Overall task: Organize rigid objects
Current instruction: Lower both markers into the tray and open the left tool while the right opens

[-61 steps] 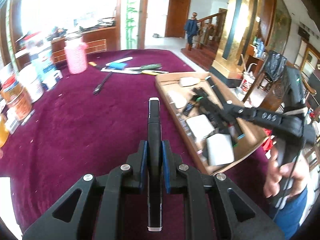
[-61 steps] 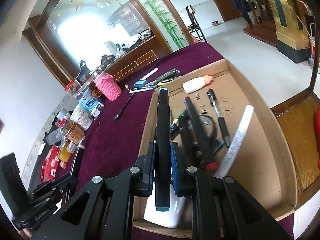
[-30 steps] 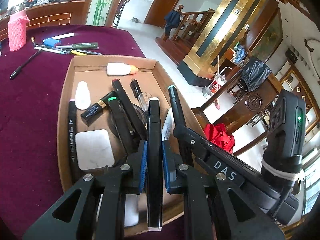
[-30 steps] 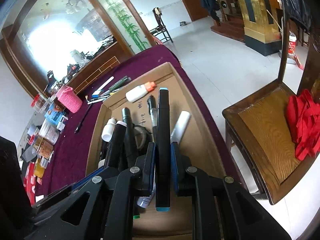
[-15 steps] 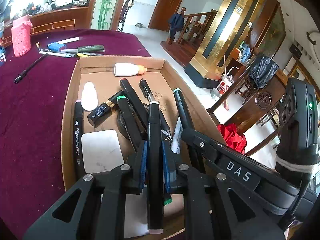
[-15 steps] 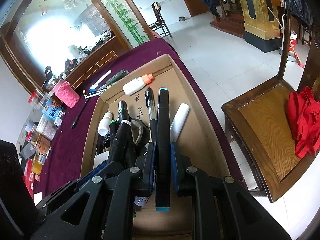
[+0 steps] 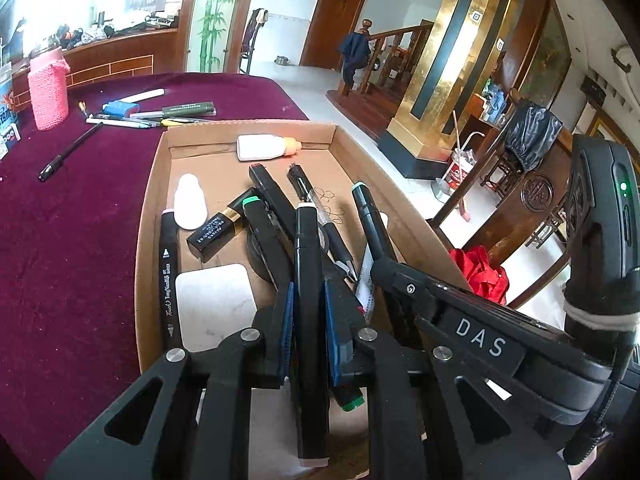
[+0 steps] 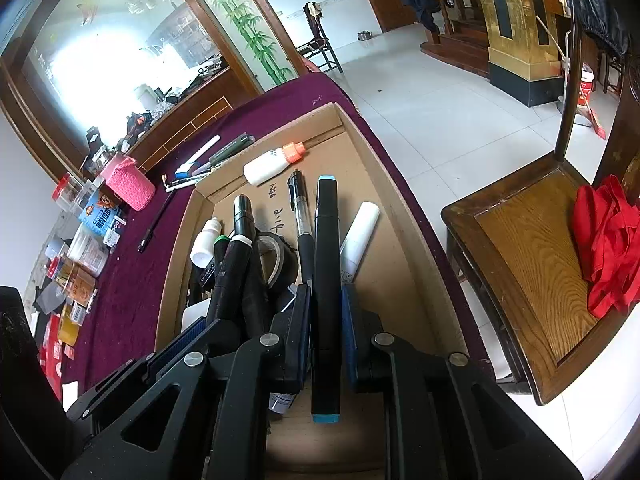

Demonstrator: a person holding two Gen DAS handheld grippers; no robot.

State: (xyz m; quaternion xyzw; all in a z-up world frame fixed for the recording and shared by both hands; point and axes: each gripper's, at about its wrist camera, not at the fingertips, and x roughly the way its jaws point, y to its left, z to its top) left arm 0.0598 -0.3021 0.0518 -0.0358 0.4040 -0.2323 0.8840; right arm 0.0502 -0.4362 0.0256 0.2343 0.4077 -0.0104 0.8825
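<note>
Marker (image 7: 310, 280) hides tray (image 7: 154, 184) contents beneath left gripper (image 7: 307, 316).

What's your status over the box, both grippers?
Left gripper shut on pink-tipped marker. Right gripper shut on blue-tipped marker. Both above the cardboard box. Pens and tape roll crowd the floor below.

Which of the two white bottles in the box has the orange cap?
The larger white bottle lying on its side against the box's far wall; the small bottle near the left wall is all white.
</note>
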